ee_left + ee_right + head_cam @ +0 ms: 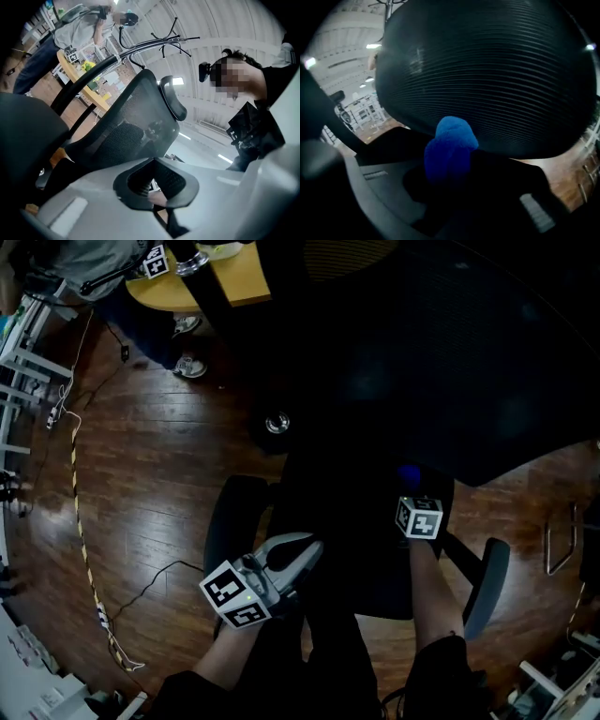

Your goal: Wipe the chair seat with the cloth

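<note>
Right gripper (411,487) clenched on blue cloth (451,143). Cloth sits at the far edge of the chair seat (352,521), just under the backrest (487,70). Left gripper (302,551) hangs over the near left of the seat, jaws together on nothing.

Judgement: press the wad flat on the seat and draw overlapping strokes from far to near.

Edges: armrests (230,521) flank the seat on left and right, and the backrest closes off the far side. Open room lies toward the near edge. Left gripper should move off the stroke path.
</note>
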A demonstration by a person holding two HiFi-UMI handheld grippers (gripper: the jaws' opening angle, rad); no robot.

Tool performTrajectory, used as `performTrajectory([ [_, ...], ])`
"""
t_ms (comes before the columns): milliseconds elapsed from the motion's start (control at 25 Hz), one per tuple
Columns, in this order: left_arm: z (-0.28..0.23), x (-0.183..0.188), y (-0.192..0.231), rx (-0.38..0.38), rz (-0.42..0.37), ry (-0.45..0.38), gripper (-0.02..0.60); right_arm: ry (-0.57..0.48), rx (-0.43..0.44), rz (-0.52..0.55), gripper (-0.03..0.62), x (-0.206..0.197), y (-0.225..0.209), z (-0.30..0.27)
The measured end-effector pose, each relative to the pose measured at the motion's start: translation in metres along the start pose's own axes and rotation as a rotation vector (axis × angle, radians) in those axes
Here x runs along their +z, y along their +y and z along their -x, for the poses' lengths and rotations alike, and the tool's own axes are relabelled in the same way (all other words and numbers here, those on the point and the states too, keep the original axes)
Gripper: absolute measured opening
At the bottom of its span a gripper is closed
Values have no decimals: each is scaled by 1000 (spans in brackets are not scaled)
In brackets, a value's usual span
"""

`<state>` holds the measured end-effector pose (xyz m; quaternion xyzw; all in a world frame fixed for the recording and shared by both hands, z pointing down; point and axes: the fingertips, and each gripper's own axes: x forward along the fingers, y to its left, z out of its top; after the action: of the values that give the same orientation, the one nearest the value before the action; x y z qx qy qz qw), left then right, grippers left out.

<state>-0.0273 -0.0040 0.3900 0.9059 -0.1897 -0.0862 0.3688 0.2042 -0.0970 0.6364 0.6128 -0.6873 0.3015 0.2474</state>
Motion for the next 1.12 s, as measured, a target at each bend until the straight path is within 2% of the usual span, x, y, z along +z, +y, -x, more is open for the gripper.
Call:
performTrajectory([
  [160, 8, 4, 8, 28, -1, -12, -8, 10, 255, 59, 34, 21, 141, -42],
  [280, 10, 11, 8, 37, -20, -31, -8, 6, 378, 94, 34, 30, 222, -62],
  [400, 17, 17, 7, 34, -23, -62, -8, -7, 390, 134, 34, 24, 265, -72],
  [560, 28, 19, 13, 31, -27, -75, -8, -63, 367, 169, 34, 24, 277, -70],
  [640, 33, 17, 16, 31, -29, -69, -8, -52, 340, 167, 34, 19, 268, -71],
  [760, 34, 11, 22, 32, -33, -58, -8, -12, 235, 137, 34, -6, 223, -76],
  [880, 27, 1, 22, 18, -38, -40, -8, 24, 131, 92, 34, -36, 158, -65],
  [1120, -2, -10, 12, -46, -45, 32, -8, 73, -113, 20, 34, -79, 3, 4],
])
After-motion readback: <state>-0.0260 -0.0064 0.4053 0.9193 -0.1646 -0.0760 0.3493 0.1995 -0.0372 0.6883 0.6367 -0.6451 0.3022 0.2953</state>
